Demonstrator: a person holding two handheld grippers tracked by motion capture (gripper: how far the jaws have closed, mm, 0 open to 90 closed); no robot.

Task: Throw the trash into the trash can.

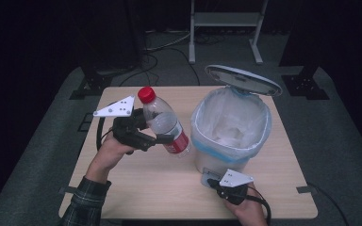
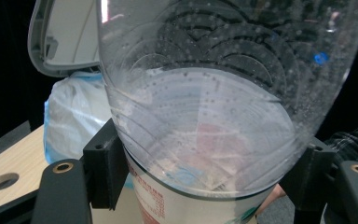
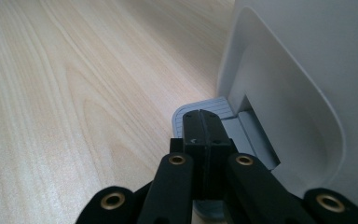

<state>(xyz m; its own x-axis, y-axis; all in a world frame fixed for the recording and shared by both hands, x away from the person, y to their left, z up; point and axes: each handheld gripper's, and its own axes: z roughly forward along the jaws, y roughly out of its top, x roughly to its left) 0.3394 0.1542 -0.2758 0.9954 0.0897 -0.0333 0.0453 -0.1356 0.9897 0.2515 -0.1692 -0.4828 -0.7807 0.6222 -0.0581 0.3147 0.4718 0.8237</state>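
A clear plastic bottle (image 1: 162, 121) with a red cap and red label hangs tilted above the table, left of the bin. My left gripper (image 1: 148, 136) is shut on the bottle (image 2: 205, 116) around its middle, a jaw on each side. A white pedal bin (image 1: 230, 129) lined with a plastic bag stands at the table's right, its lid (image 1: 243, 79) raised. Down at the bin's front base, my right gripper (image 1: 213, 182) is shut. The tips of my right gripper (image 3: 203, 122) press on the grey foot pedal (image 3: 223, 112) beside the bin's white wall (image 3: 307, 70).
The wooden table (image 1: 136, 183) has bare surface in front and to the left. In the left gripper view the bin's bag (image 2: 74, 116) and open lid (image 2: 63, 37) lie behind the bottle. A metal stand (image 1: 226, 21) and cables lie on the floor beyond.
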